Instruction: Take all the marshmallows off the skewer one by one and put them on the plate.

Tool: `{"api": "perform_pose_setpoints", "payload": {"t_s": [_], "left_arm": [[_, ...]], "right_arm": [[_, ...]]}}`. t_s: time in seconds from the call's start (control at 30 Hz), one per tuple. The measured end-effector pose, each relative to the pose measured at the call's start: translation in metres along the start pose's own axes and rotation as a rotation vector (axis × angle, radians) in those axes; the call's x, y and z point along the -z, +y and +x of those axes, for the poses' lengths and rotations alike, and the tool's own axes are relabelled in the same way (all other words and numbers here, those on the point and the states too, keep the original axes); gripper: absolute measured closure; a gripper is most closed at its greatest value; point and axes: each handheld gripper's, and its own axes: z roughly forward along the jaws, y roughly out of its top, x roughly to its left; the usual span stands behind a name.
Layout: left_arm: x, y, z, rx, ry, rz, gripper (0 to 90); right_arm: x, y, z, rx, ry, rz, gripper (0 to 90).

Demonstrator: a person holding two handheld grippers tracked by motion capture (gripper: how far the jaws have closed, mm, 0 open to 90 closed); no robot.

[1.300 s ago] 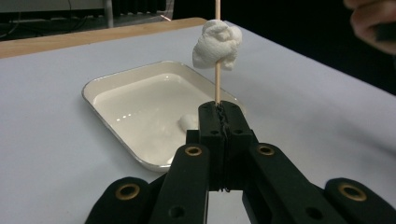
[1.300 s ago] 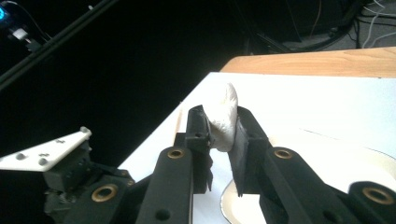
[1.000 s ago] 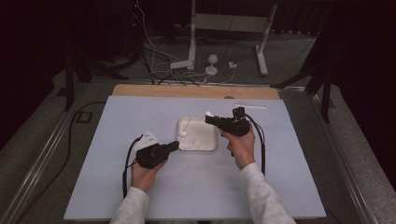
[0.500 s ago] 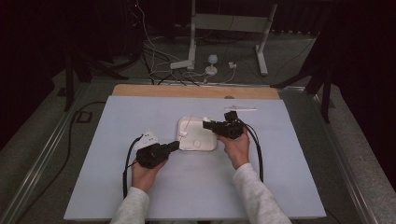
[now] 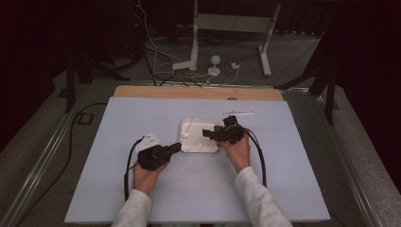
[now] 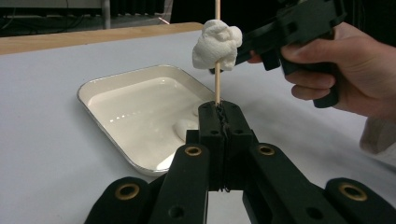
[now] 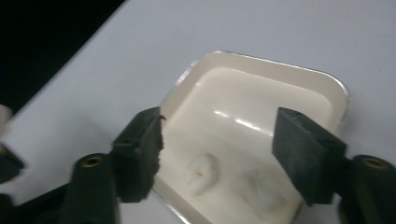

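White tray [image 7: 327, 88]: two marshmallows [image 7: 203, 172] inside. My left gripper [image 6: 219, 122] clamps skewer [image 6: 217, 70], top cut off; my right gripper [image 7: 217, 154], just opening, holds nothing.

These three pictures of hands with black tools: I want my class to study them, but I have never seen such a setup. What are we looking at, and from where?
A person sits at a table and holds a hand-operated gripper in each hand; there is no robot. The high view looks down from above. The other two come from cameras riding on each gripper.

On the table lies a white tray with white lumps, perhaps marshmallows, in it.

The left gripper has its jaws shut on a thin wooden skewer with a marshmallow threaded on it. The right gripper has just been opening its jaws; nothing is between them, and it hangs over the tray.
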Motion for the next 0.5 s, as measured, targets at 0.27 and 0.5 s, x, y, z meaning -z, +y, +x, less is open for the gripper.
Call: {"api": "perform_pose_setpoints", "payload": {"t_s": [0.27,0.5], "left_arm": [[-0.001,0.000,0.000,0.000,0.001,0.006,90.0],[-0.002,0.000,-0.001,0.001,-0.001,0.005,90.0]], "right_arm": [[0.011,0.003,0.012,0.020,0.078,-0.027,21.3],[0.017,0.003,0.022,0.031,0.165,-0.039,19.5]]}}
